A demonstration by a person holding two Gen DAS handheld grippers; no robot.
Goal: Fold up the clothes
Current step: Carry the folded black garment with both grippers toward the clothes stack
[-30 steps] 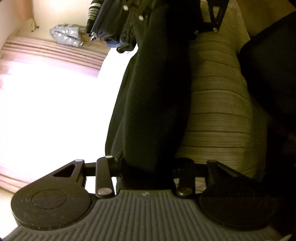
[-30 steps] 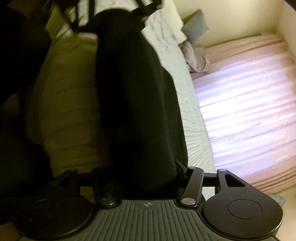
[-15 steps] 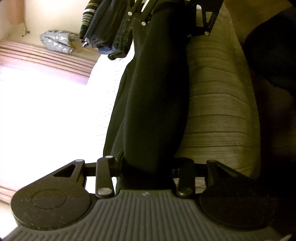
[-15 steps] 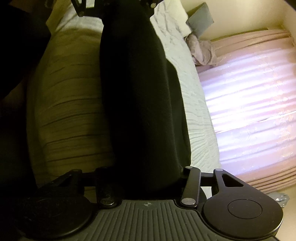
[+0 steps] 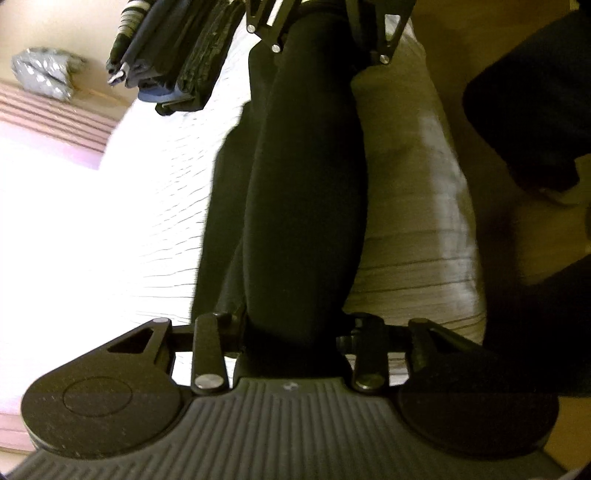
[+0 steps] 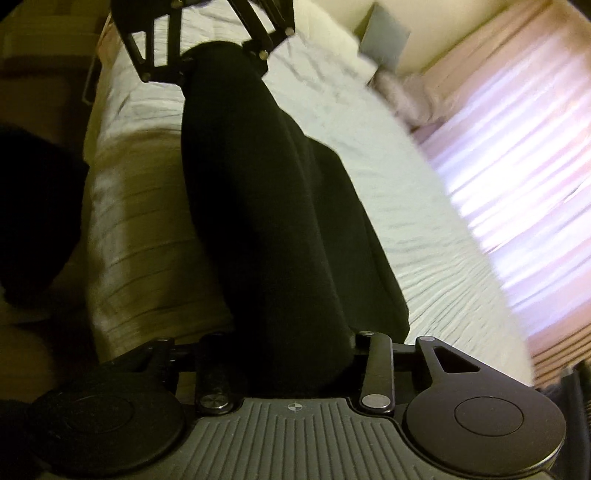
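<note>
Two claws, one black cloth, easy to drop.
Left claw (image 5: 325,29) and right claw (image 6: 207,48) closing, each pinching an end of black cloth (image 5: 306,192), stretched above white bed (image 6: 332,110). Weak pinch: could slip, sag, fold crooked.

a white-sheeted bed (image 6: 369,177) stands beside glowing pink curtains (image 6: 517,155) and cream walls (image 5: 74,26).

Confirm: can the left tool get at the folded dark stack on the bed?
Probably not yet. The left tool is shut on the black garment, so it is occupied. The folded dark stack sits further along the bed, with nothing between, so the path looks free once it lets go.
</note>
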